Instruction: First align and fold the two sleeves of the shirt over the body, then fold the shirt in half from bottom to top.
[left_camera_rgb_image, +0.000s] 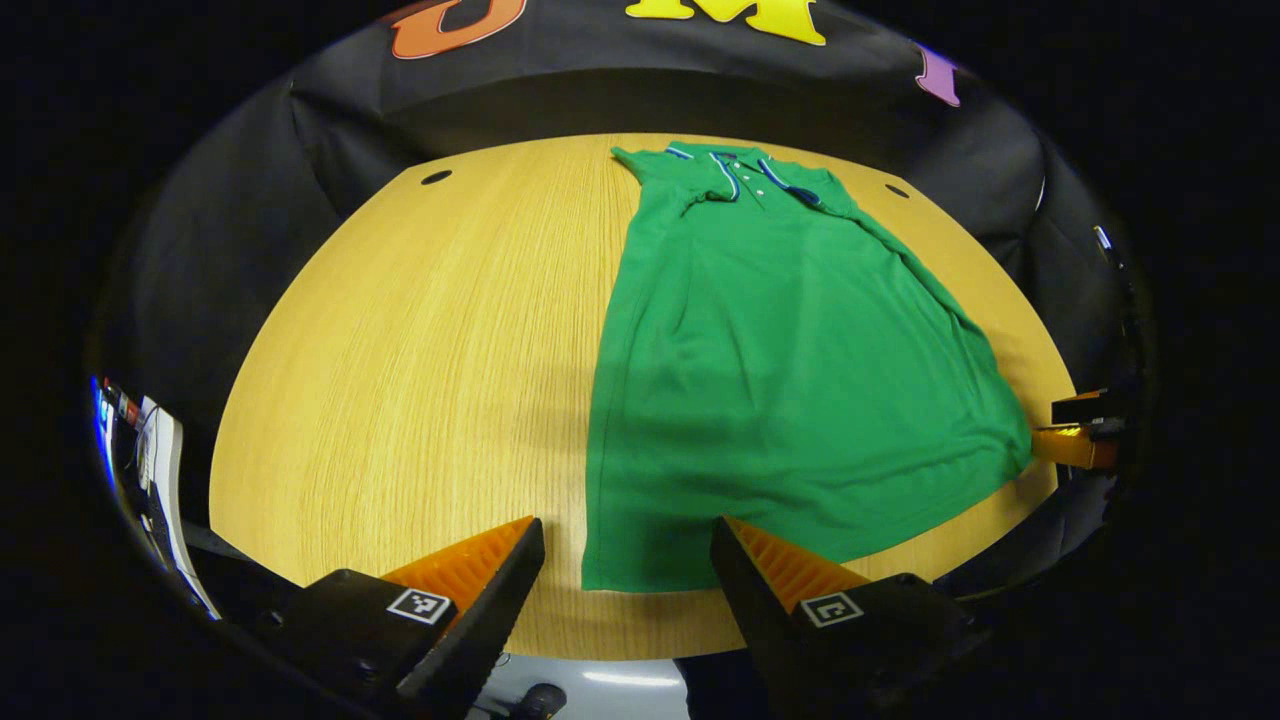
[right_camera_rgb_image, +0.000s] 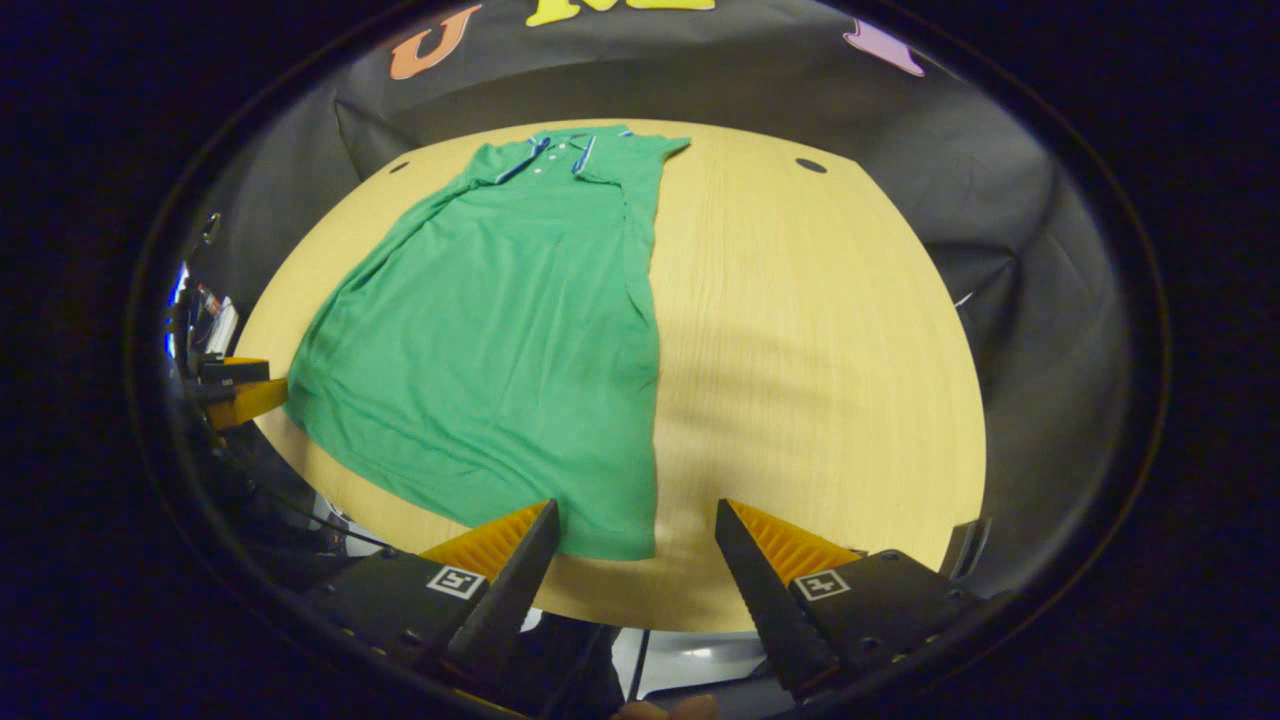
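Note:
A green polo shirt (left_camera_rgb_image: 780, 380) lies flat on the round wooden table (left_camera_rgb_image: 420, 350), collar at the far side, both sleeves folded in over the body. My left gripper (left_camera_rgb_image: 628, 545) is open, its fingers straddling the shirt's near left hem corner just above it. The right gripper (left_camera_rgb_image: 1075, 430) shows at the shirt's other hem corner. In the right gripper view the same shirt (right_camera_rgb_image: 500, 340) stretches away over the table (right_camera_rgb_image: 810, 350), and my right gripper (right_camera_rgb_image: 636, 525) is open around the near right hem corner. The left gripper (right_camera_rgb_image: 240, 392) shows at the far left hem corner.
The booth's black cloth wall (left_camera_rgb_image: 620, 90) wraps around the back of the table. Two small dark holes (left_camera_rgb_image: 436, 177) sit near the table's far edge. Bare wood spreads on either side of the shirt. Some equipment (left_camera_rgb_image: 150, 460) stands off the table's left edge.

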